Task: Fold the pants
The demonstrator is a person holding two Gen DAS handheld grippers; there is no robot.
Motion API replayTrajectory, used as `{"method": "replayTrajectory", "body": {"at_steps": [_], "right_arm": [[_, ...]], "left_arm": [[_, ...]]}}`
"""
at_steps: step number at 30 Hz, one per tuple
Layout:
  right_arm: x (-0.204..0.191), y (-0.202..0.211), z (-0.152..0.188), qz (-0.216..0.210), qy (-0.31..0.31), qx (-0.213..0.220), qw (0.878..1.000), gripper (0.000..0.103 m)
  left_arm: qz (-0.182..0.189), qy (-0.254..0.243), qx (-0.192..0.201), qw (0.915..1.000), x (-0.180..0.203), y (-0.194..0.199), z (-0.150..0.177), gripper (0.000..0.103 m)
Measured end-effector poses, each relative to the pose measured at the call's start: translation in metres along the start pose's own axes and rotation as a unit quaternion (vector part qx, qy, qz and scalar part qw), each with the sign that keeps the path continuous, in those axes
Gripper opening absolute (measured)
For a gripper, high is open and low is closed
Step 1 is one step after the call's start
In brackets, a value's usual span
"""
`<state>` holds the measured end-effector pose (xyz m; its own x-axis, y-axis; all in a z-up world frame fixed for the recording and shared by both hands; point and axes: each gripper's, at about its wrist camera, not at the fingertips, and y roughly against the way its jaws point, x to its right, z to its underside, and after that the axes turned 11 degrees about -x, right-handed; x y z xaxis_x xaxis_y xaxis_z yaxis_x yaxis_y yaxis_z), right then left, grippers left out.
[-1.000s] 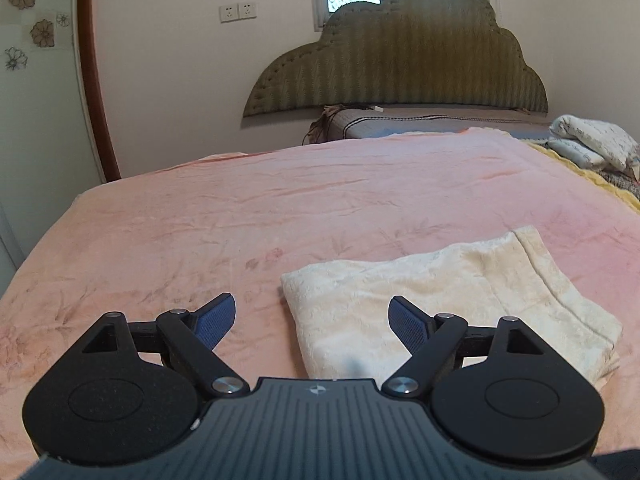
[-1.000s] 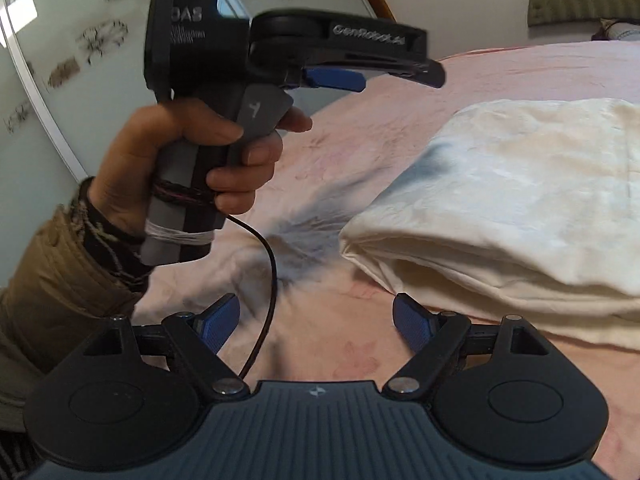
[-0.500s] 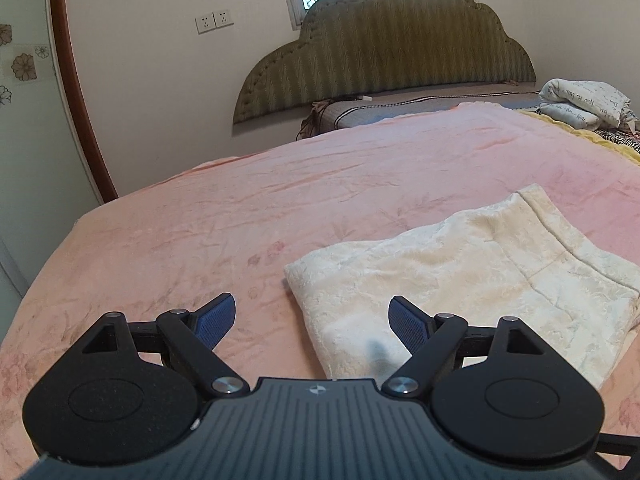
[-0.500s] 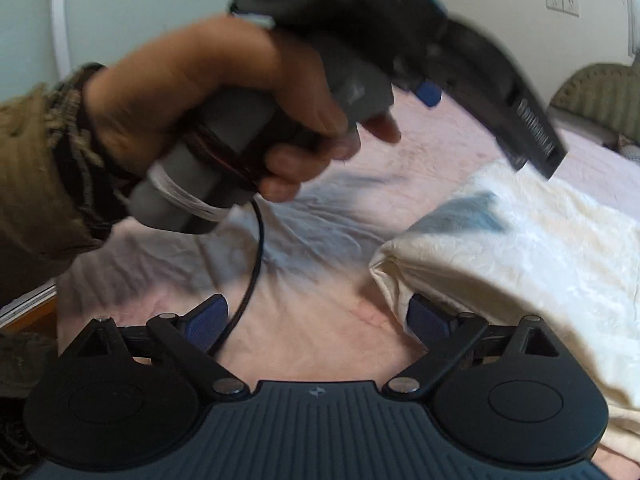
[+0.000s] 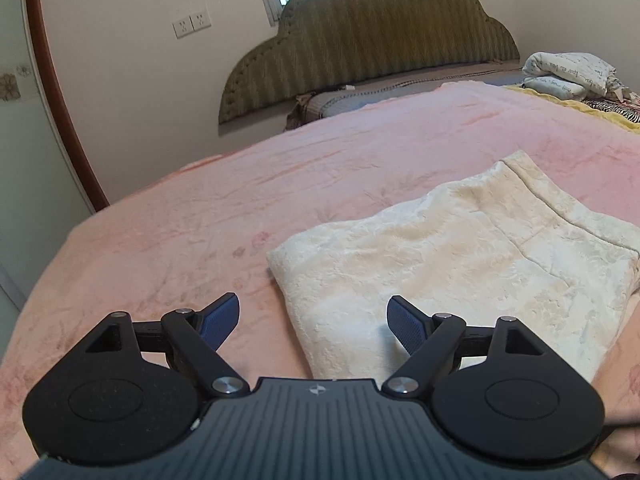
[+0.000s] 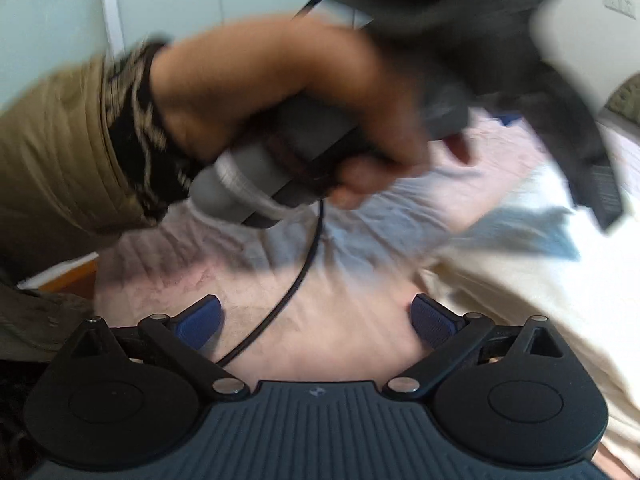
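Observation:
Cream folded pants (image 5: 460, 264) lie on the pink blanket (image 5: 240, 208), waistband toward the far right. My left gripper (image 5: 314, 312) hovers over their near left corner. Its jaws stand wide and are closing slightly; the pads touch no cloth. In the right wrist view the pants (image 6: 540, 300) lie to the right. My right gripper (image 6: 316, 314) is over bare blanket just left of their edge, jaws opening, with nothing between them but a black cable (image 6: 296, 280) behind. A hand (image 6: 300, 100) holding the blurred left gripper's handle fills the top of that view.
A green scalloped headboard (image 5: 368, 40) stands against the far wall. Folded bedding (image 5: 568, 72) sits at the far right of the bed. A brown curved frame (image 5: 56, 92) runs up the left wall. A tan sleeve (image 6: 60, 152) is at the left.
My left gripper has sunk slightly and rolled, so the pants look nearer. My right gripper swung left off the pants and its jaws widened; the hand with the left gripper now looms closer.

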<state>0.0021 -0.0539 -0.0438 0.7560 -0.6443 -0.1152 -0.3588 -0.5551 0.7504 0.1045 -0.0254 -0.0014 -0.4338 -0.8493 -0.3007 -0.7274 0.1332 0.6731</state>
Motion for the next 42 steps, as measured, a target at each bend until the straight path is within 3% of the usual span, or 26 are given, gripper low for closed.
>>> {"method": "replayTrajectory", "body": {"at_steps": [3, 5, 8, 9, 11, 13, 16, 18, 21, 24, 26, 29, 32, 38, 42], "right_arm": [[0.022, 0.055, 0.015, -0.011, -0.011, 0.041, 0.999, 0.102], [0.046, 0.093, 0.029, 0.011, -0.048, 0.084, 0.995, 0.102], [0.098, 0.133, 0.051, 0.073, -0.163, 0.151, 0.972, 0.102], [0.116, 0.138, 0.055, 0.106, -0.207, 0.157, 0.96, 0.102], [0.134, 0.132, 0.068, 0.151, -0.249, 0.138, 0.947, 0.102], [0.135, 0.114, 0.077, 0.169, -0.244, 0.096, 0.95, 0.101], [0.118, 0.088, 0.093, 0.21, -0.177, 0.007, 0.961, 0.102], [0.118, 0.09, 0.096, 0.227, -0.17, -0.008, 0.959, 0.101], [0.13, 0.117, 0.09, 0.203, -0.195, 0.071, 0.957, 0.101], [0.151, 0.133, 0.072, 0.2, -0.199, 0.122, 0.952, 0.102], [0.156, 0.119, 0.056, 0.21, -0.181, 0.117, 0.954, 0.102], [0.173, 0.09, 0.051, 0.195, -0.183, 0.071, 0.961, 0.102], [0.186, 0.058, 0.061, 0.204, -0.183, 0.018, 0.962, 0.102], [0.18, 0.064, 0.085, 0.204, -0.192, 0.076, 0.957, 0.103], [0.179, 0.064, 0.085, 0.206, -0.193, 0.083, 0.956, 0.103]], "left_arm": [[-0.008, 0.013, 0.02, 0.9997, -0.004, 0.006, -0.001, 0.085], [-0.002, 0.024, 0.016, 0.9996, -0.003, 0.004, -0.004, 0.085], [0.007, 0.02, 0.008, 0.9997, 0.012, 0.0, 0.001, 0.084], [0.006, 0.012, 0.007, 0.9999, 0.019, 0.0, 0.005, 0.084], [-0.002, -0.021, 0.006, 0.9998, 0.036, -0.002, 0.019, 0.084], [-0.02, -0.053, 0.019, 0.9982, 0.05, -0.002, 0.034, 0.083], [-0.026, -0.063, 0.038, 0.997, 0.052, 0.0, 0.042, 0.084], [-0.021, -0.05, 0.038, 0.9978, 0.045, 0.003, 0.032, 0.083], [-0.012, -0.021, 0.074, 0.997, 0.039, 0.012, 0.014, 0.085], [0.026, -0.006, 0.069, 0.9973, 0.042, 0.008, 0.001, 0.089], [0.058, -0.01, 0.038, 0.9976, 0.051, -0.005, -0.003, 0.09], [0.072, -0.011, -0.018, 0.9972, 0.063, -0.035, 0.006, 0.089], [0.079, 0.008, -0.015, 0.9967, 0.06, -0.037, 0.009, 0.093], [0.057, 0.017, -0.02, 0.998, 0.062, -0.038, 0.007, 0.099], [0.046, 0.024, -0.018, 0.9985, 0.064, -0.035, 0.009, 0.1]]}}
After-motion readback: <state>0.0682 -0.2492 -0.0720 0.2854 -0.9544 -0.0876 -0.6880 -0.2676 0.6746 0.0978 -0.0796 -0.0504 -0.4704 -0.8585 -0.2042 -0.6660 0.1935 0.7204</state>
